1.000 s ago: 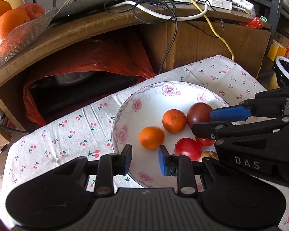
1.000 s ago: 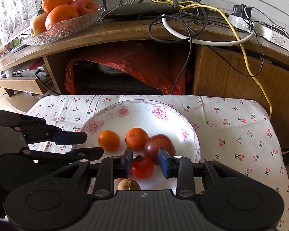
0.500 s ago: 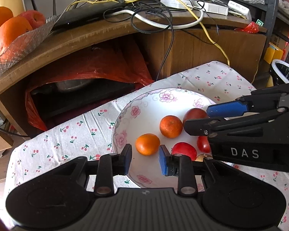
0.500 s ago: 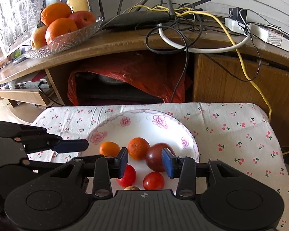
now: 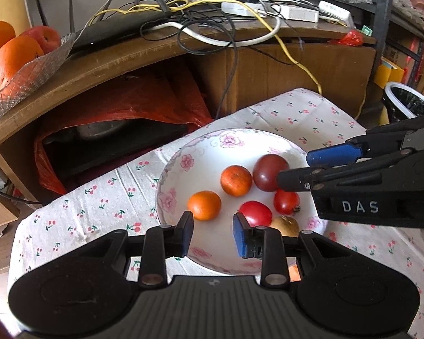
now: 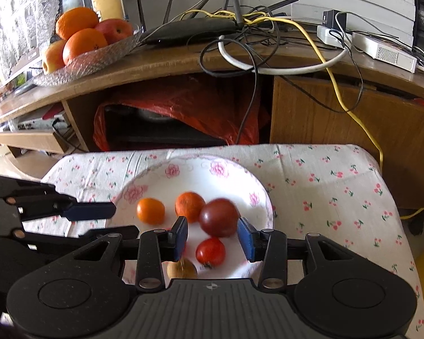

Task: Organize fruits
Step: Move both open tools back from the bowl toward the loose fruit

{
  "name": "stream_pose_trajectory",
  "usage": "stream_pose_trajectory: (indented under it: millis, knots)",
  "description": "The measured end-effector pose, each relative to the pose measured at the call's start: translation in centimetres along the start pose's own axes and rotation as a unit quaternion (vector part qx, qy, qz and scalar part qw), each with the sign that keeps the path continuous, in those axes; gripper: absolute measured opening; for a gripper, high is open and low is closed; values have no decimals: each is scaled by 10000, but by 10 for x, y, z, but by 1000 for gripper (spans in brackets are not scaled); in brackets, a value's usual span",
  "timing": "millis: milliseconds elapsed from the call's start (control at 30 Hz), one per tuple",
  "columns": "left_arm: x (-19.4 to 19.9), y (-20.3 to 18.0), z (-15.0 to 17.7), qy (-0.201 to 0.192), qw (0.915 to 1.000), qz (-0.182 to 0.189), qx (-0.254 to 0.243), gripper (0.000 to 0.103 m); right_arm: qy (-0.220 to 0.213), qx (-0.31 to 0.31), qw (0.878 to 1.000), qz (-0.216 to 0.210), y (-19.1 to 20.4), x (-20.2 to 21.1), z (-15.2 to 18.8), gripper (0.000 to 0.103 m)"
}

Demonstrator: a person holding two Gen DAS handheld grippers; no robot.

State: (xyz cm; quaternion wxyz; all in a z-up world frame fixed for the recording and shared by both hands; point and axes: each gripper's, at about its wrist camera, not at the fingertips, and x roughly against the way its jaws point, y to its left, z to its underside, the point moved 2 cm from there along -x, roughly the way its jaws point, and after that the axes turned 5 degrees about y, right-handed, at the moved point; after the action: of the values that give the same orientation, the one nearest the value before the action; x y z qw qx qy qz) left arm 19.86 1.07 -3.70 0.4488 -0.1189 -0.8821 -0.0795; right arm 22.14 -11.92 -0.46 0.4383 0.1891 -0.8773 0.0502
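Over a tabletop (image 6: 339,186) spread with cherry-print cloth: a floral bowl (image 5: 200,152) holding two tangerines (image 5: 204,205), a dark purple tomato (image 6: 219,217), two red tomatoes (image 5: 255,213) and a small brown fruit (image 6: 182,268), perhaps a kiwi. Left gripper (image 5: 212,233) low at the bowl's near rim, jaws parted and empty, the left tangerine just beyond the gap. Right gripper (image 6: 212,236) above the bowl's near half, jaws wide apart with nothing held; dark tomato and one red tomato (image 6: 210,251) seen between the blue pads, not touching them. Behind, on a wooden shelf (image 6: 161,65), a glass dish (image 6: 99,56) of oranges and apples beside tangled cables (image 5: 212,28).
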Motion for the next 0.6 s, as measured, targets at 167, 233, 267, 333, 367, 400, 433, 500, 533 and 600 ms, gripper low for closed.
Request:
stream_pose_trajectory:
  millis: [167, 233, 267, 333, 367, 400, 433, 500, 533, 600]
  knots:
    - [10, -6, 5, -40, 9999, 124, -82, 39, 50, 121, 9999, 49, 0, 10, 12, 36]
    - [14, -9, 7, -43, 9998, 180, -98, 39, 55, 175, 9998, 75, 0, 13, 16, 36]
    - [15, -11, 8, -33, 9997, 215, -107, 39, 67, 191, 9998, 80, 0, 15, 18, 36]
    - [17, -15, 11, -17, 9995, 270, -151, 39, 83, 233, 9996, 102, 0, 18, 21, 36]
    - [19, -18, 13, -13, 9994, 288, -192, 39, 81, 274, 9995, 129, 0, 20, 23, 36]
    - [20, -20, 14, -11, 9993, 306, -236, 39, 79, 315, 9994, 154, 1, 22, 25, 36]
    - [21, -22, 16, -9, 9991, 329, -275, 39, 79, 363, 9991, 180, 1, 23, 27, 36]
    - [23, -26, 20, 13, 9987, 374, -335, 39, 90, 405, 9989, 206, 0, 26, 31, 36]
    - [24, -27, 22, 30, 9986, 386, -356, 39, 104, 409, 9989, 211, -1, 26, 33, 36]
    - [25, -30, 25, 61, 9984, 410, -384, 39, 144, 409, 9988, 233, -3, 27, 36, 36]
